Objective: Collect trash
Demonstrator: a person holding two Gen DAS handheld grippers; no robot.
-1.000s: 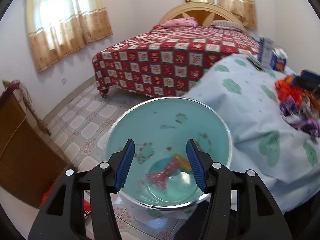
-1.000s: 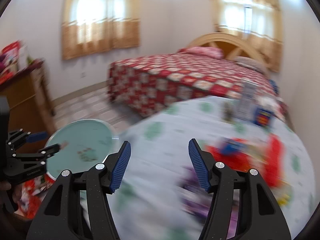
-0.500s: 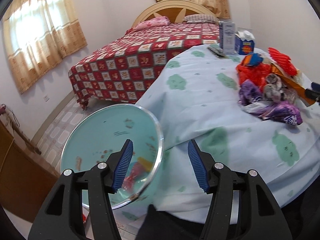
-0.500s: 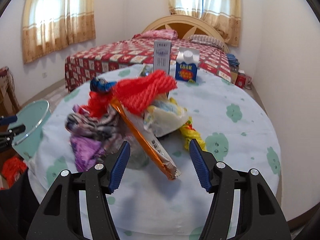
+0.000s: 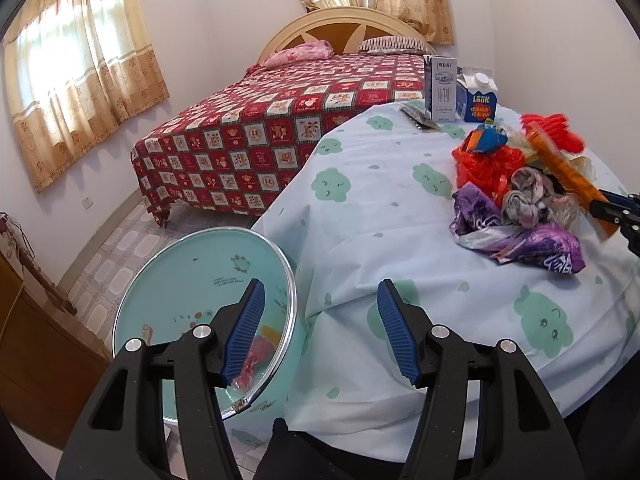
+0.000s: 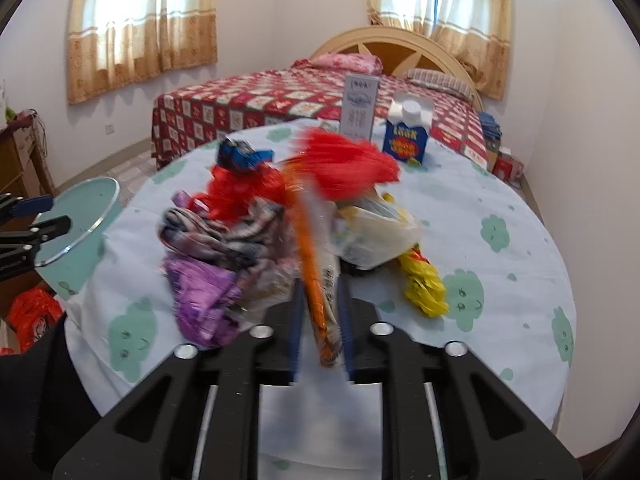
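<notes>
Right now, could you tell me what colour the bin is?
Pale turquoise bin, silvery rim; left wrist view shows it best.

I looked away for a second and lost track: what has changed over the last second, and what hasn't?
The right gripper swung from the round teal trash bin to the pile on the table, then closed on the long orange snack wrapper; half a second ago its jaws were open. The left gripper turned from over the bin toward the table's edge, remaining open and empty. The two milk cartons stayed put.
</notes>
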